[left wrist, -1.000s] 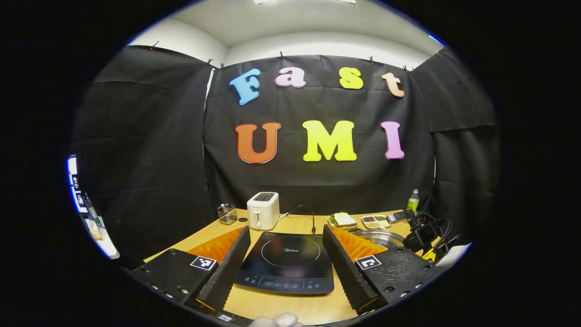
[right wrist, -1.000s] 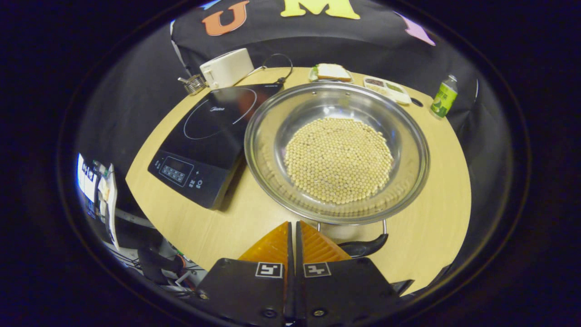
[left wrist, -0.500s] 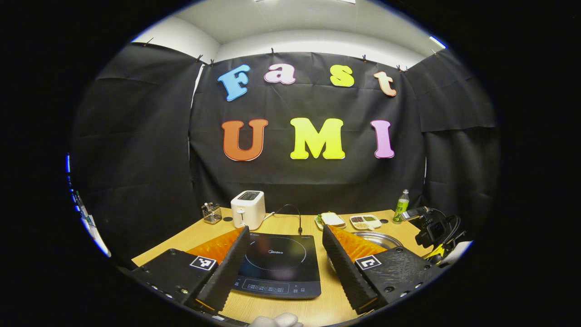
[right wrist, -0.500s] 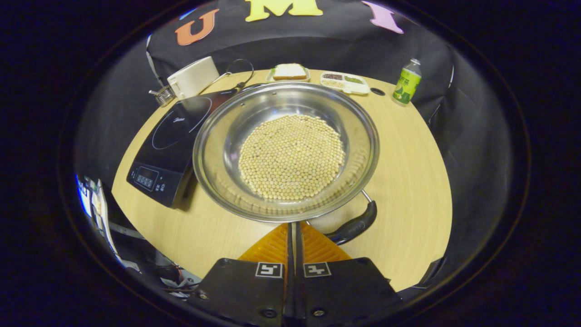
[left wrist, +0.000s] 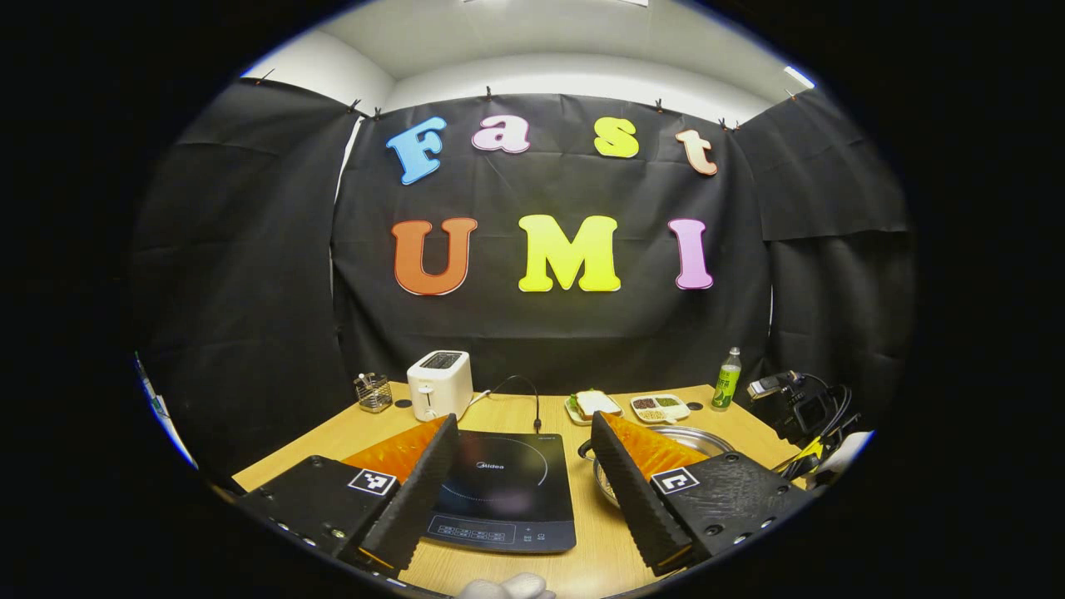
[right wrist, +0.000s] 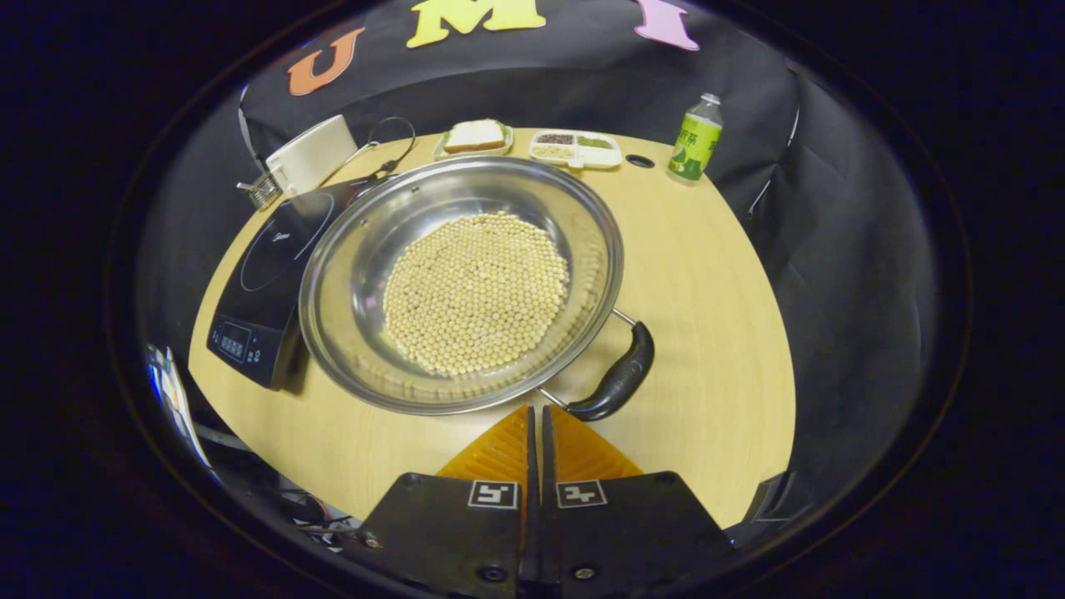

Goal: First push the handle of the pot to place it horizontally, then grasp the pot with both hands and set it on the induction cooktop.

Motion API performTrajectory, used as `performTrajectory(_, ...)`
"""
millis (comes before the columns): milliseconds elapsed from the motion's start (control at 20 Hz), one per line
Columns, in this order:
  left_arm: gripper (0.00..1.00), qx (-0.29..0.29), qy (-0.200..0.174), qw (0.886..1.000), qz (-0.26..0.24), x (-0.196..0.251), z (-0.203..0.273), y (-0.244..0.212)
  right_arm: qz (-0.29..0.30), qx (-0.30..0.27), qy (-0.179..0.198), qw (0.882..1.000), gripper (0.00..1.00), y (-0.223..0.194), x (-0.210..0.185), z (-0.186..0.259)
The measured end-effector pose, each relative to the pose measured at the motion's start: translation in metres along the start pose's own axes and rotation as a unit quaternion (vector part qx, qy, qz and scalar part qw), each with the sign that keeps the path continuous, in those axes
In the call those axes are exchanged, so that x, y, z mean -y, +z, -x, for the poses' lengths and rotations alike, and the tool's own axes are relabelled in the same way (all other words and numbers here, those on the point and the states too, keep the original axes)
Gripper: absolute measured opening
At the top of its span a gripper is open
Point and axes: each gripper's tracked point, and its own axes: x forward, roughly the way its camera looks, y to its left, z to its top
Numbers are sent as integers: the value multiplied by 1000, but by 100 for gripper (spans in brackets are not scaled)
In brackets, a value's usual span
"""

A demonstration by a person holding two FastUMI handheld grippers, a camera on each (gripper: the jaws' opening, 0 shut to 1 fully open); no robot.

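**Now the pot sits beside the cooktop, one gripper at its handle**

Here the wooden table [right wrist: 715, 274] carries everything. Largest on it is the steel pot [right wrist: 358, 274], wide and shallow, with a layer of pale beans [right wrist: 476, 291] across its bottom. It stands on the table just right of the black cooktop [right wrist: 254, 287], its left rim seeming to overlap the cooktop's edge in the right gripper view. The pot's black handle [right wrist: 620, 378] juts from the near right side of the rim, angled toward the near edge of the table.

The right gripper [right wrist: 535, 428] comes in low from the near side with its orange fingers pressed together, nothing between them; the tips lie just beside the handle's near end and the pot's rim, though I cannot tell whether they touch.

The left gripper [left wrist: 522, 466] hangs over the near edge of the table with its fingers spread wide, the cooktop [left wrist: 499, 491] showing between them and the pot [left wrist: 691, 437] peeking past the right finger.

Along the far side stand a white toaster [left wrist: 438, 383], a plate with a slice of bread [right wrist: 474, 135], a small divided dish [right wrist: 576, 148] and a green bottle [right wrist: 697, 137].
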Motion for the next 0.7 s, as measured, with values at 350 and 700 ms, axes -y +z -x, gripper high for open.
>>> performTrajectory(350,95,0,1,1000,-4,9,-11,2,-10,10,-17,1000,1,19,37,-7)
performTrajectory(700,95,-5,19,1000,-10,17,-18,-1,32,21,-26,999,4,46,63,-18)
